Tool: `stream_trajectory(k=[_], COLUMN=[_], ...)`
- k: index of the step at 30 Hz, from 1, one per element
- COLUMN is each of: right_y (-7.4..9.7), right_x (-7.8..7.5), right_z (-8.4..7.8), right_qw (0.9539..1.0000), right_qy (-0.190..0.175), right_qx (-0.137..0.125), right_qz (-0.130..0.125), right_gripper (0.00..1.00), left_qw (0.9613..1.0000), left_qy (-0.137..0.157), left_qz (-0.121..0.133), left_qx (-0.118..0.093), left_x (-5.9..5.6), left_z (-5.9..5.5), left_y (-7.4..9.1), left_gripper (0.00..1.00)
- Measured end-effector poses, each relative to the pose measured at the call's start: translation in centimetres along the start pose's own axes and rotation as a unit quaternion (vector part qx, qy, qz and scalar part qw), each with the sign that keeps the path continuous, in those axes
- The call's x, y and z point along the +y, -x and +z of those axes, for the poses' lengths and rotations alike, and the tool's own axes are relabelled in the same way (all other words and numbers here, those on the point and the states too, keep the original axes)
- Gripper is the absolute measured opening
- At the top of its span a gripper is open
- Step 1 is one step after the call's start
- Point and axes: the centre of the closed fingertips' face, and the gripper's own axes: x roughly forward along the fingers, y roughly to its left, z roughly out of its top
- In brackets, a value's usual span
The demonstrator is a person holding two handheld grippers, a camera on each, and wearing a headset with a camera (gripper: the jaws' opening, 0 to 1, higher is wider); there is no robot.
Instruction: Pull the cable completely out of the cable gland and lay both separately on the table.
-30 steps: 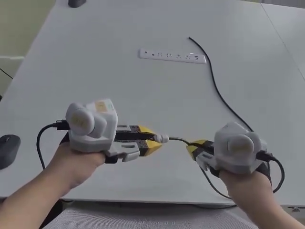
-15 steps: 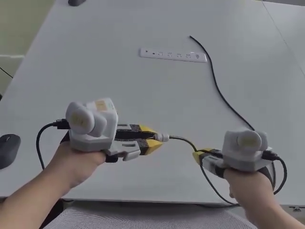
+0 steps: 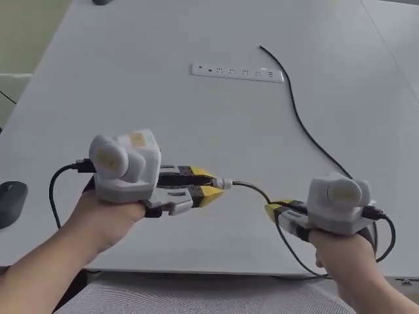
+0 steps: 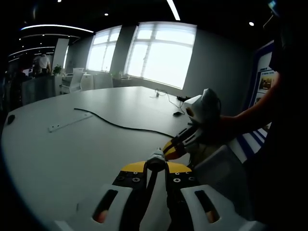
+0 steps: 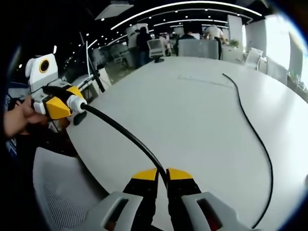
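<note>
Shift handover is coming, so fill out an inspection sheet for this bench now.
Surface: white table, no marks seen.
Job's things: cable gland in left tongs; cable not yet out, running from it to right tongs.
Clutter: power strip far side; dark mouse at left edge.
Grippers: left tongs shut on cable gland, right tongs shut on cable, both above the table.
Cables: black lead runs from by the power strip to the near edge.
Surroundings: mesh chair below; windows.

Left gripper [image 3: 215,187], right gripper [image 3: 272,209]: pale grey, yellow-tipped, black leads [image 3: 52,193]
</note>
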Motion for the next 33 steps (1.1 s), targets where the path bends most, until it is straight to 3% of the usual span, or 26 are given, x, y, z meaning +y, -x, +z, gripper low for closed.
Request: stream_trajectory(k=[3,10,14,18,20,22,25,26,28,33], right_y=[0.2,0.7,1.5,2.2,2.4,2.8,2.9,2.9,2.6,2.2], right_x=[0.2,0.8,1.8,3.1,3.7,4.8,5.9,6.3,6.8,8.1], right_z=[0.1,0.6,2.1,3.7,4.5,5.7,6.7,6.9,7.0,7.3], right_qw=[0.9993,0.9973,0.9917,0.9782,0.9733,0.9646,0.9572,0.95,0.9417,0.9322], right_qy=[0.037,0.073,0.127,0.206,0.226,0.259,0.283,0.306,0.331,0.356], right_qx=[0.0,-0.005,-0.02,-0.027,-0.034,-0.044,-0.051,-0.051,-0.047,-0.049], right_qz=[-0.003,0.0,0.003,0.009,0.015,0.026,0.034,0.034,0.038,0.047], right_gripper=[0.02,0.1,0.13,0.15,0.16,0.16,0.15,0.15,0.14,0.13], left_qw=[1.0,1.0,1.0,1.0,1.0,1.0,1.0,1.0,1.0,1.0], left_qy=[0.001,0.0,0.001,0.001,0.002,0.002,0.003,0.004,0.004,0.004], left_qz=[0.0,0.003,0.003,0.003,0.002,0.003,0.003,0.003,0.003,0.002], left_qx=[-0.001,0.0,0.0,0.001,0.001,0.001,0.001,0.001,0.001,0.0], left_x=[0.0,0.2,0.1,0.1,0.1,0.2,0.3,0.3,0.3,0.3], left_z=[0.1,0.1,0.1,0.0,0.0,0.0,0.0,0.0,-0.1,0.0], left_y=[0.0,0.2,0.2,0.1,0.1,0.1,0.2,0.1,0.1,0.1], left_gripper=[0.15,0.15,0.15,0.15,0.15,0.15,0.15,0.15,0.15,0.15])
